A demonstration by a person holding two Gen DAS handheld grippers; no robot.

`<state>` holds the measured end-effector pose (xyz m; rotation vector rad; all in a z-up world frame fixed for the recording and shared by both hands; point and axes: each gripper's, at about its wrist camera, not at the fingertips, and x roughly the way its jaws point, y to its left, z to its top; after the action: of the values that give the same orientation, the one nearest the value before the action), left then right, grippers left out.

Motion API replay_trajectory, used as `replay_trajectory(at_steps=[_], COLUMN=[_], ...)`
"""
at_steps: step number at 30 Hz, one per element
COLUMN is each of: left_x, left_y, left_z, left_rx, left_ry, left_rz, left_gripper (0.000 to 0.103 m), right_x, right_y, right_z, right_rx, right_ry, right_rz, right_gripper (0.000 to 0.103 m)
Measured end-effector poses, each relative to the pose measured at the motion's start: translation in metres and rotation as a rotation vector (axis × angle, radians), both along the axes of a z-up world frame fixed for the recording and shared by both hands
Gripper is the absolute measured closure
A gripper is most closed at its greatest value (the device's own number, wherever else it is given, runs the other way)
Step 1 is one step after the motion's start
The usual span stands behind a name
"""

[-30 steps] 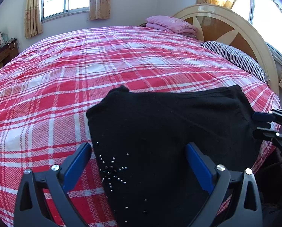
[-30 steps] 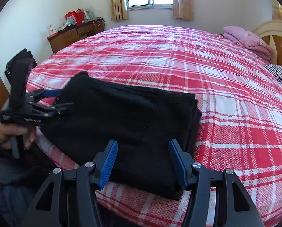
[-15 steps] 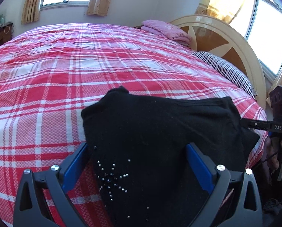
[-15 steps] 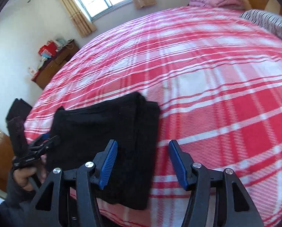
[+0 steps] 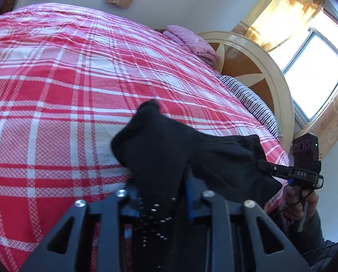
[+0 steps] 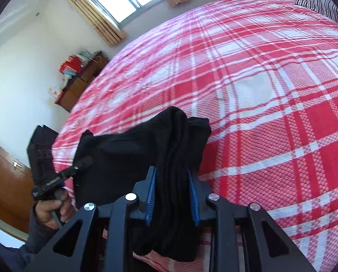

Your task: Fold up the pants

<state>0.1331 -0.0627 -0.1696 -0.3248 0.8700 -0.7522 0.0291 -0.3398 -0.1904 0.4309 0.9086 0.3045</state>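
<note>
A red-and-white plaid bed (image 5: 73,86) fills the room, with a folded pink blanket (image 5: 189,40) and a striped pillow (image 5: 248,97) by its cream headboard (image 5: 271,68), and a cluttered wooden dresser (image 6: 82,79) under curtained windows.

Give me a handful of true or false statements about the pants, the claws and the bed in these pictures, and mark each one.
1. The left claw is clamped on the black pants. True.
2. The right claw is open and holds nothing. False: it grips a bunched edge of the pants, its jaws having just closed on them.
3. The pants lie on a red and white plaid bedspread. True.
4. A folded pink blanket lies near the headboard. True.
5. The striped pillow lies on the pants. False: it lies apart, by the headboard.
</note>
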Motion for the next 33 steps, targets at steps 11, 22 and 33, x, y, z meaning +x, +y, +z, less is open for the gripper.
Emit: replay_trajectory(at_steps=[11, 22, 33], left_x=[0.007, 0.025, 0.04], left_y=[0.052, 0.172, 0.212], left_z=[0.047, 0.067, -0.004], left_rx=[-0.06, 0.06, 0.113], left_ry=[-0.085, -0.184, 0.016], left_rz=[0.092, 0.469, 0.622], left_gripper=[0.092, 0.092, 0.055], right_x=[0.063, 0.217, 0.263], right_y=[0.066, 0.215, 0.226], right_z=[0.049, 0.043, -0.029], right_rx=[-0.049, -0.049, -0.046], right_ry=[-0.076, -0.084, 0.043], right_rz=[0.137, 0.404, 0.324], right_gripper=[0.078, 0.078, 0.037])
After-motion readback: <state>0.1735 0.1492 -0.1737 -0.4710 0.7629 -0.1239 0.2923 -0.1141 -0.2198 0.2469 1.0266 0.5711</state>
